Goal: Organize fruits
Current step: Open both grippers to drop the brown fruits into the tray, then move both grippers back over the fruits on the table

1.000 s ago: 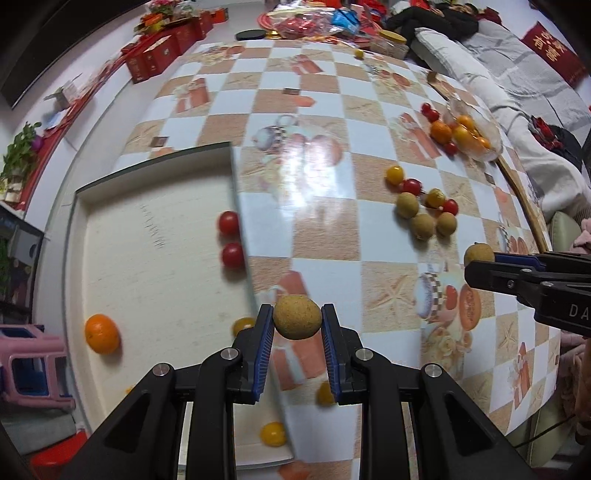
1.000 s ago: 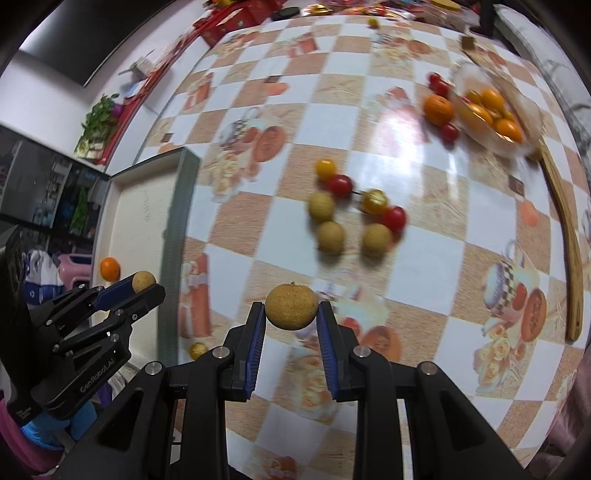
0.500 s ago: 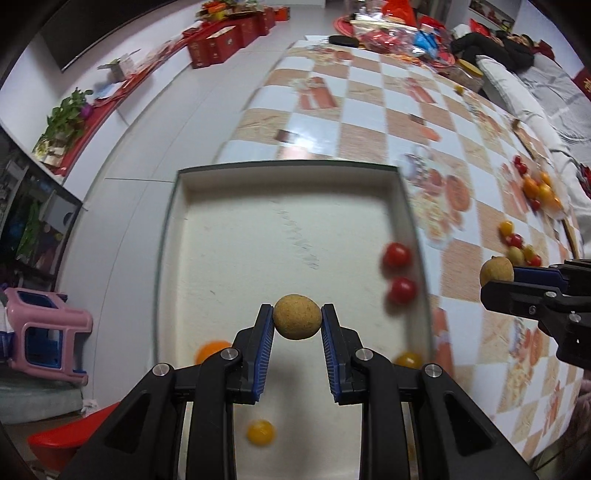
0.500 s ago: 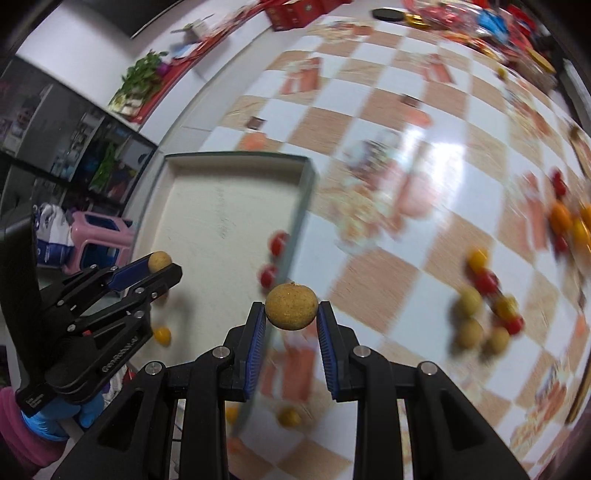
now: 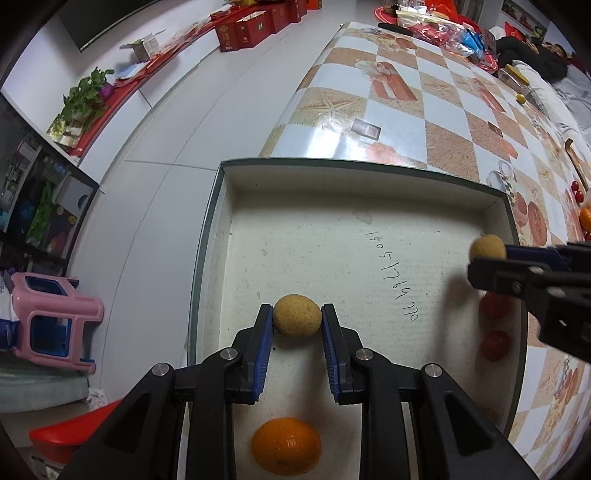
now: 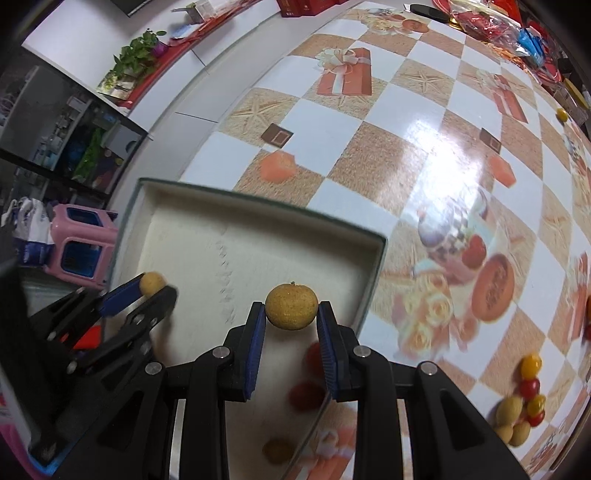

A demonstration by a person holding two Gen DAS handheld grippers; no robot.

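Observation:
My left gripper (image 5: 297,320) is shut on a round tan longan (image 5: 297,316) and holds it above the shallow cream box (image 5: 332,236). My right gripper (image 6: 291,312) is shut on another tan longan (image 6: 291,305) over the box's right side (image 6: 376,273). The right gripper shows in the left wrist view (image 5: 491,254), and the left gripper in the right wrist view (image 6: 155,286). An orange (image 5: 286,445) and two red tomatoes (image 5: 495,341) lie in the box.
A loose cluster of tomatoes and longans (image 6: 524,402) lies on the chequered tablecloth (image 6: 406,147) to the right. A pink stool (image 5: 55,325) stands on the floor left of the table. Red boxes (image 5: 255,26) line the far wall.
Both grippers have swung left and forward with their longans, from the tablecloth side to above the box. The box now fills more of both views.

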